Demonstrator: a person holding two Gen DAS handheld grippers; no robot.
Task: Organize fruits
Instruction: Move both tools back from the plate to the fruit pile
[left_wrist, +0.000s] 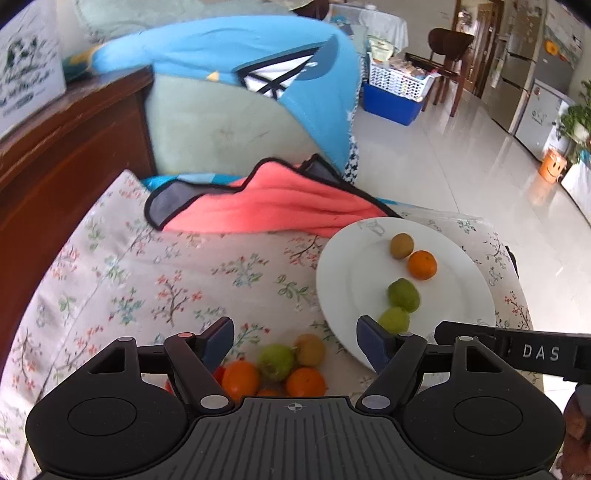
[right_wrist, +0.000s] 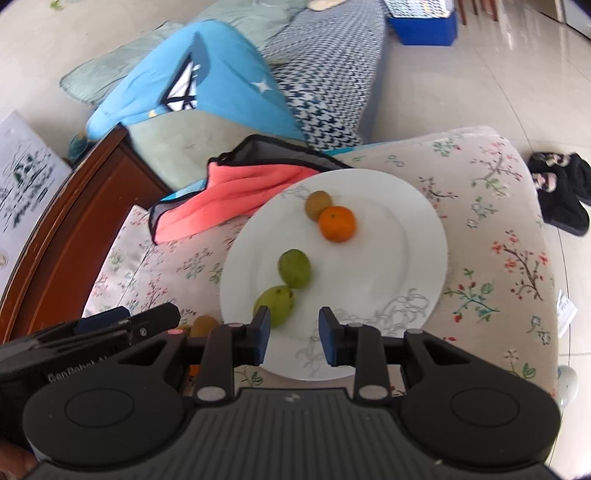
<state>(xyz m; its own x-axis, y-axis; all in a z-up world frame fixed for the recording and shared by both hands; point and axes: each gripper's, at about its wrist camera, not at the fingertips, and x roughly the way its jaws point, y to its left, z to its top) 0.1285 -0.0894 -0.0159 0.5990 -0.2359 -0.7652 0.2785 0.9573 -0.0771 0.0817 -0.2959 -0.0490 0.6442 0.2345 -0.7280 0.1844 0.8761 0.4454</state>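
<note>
Four fruits sit on the white plate (right_wrist: 413, 236), which rests on the floral cushion (right_wrist: 498, 229): one kiwi (right_wrist: 317, 205) at the far side touching one orange (right_wrist: 337, 224), and nearer, two green fruits, the farther green fruit (right_wrist: 294, 268) touching the nearer green fruit (right_wrist: 274, 305) at one end. Off the plate, on the cushion beside its left rim, lies a small heap (left_wrist: 280, 369) of loose fruit: two oranges, the left orange (left_wrist: 240, 379) and the right orange (left_wrist: 306, 382), one green fruit (left_wrist: 276, 362) between them, one brownish kiwi (left_wrist: 309, 350) behind, plus slivers of something orange and something red that the tool body hides too much to name. The left gripper (left_wrist: 295, 341) hangs over this heap with its jaws spread wide, empty, touching none of the fruit as far as I can see. The right gripper (right_wrist: 294, 335) hovers over the near edge of the plate, its jaws parted and holding nothing; its left pad (right_wrist: 263, 334) sits just beside the nearer green fruit, though whether it touches I cannot tell. One coral towel (right_wrist: 236, 192) with black trim lies crumpled behind the plate, and one blue garment (right_wrist: 229, 85) drapes over the pale green cushion (left_wrist: 221, 125) beyond.
</note>
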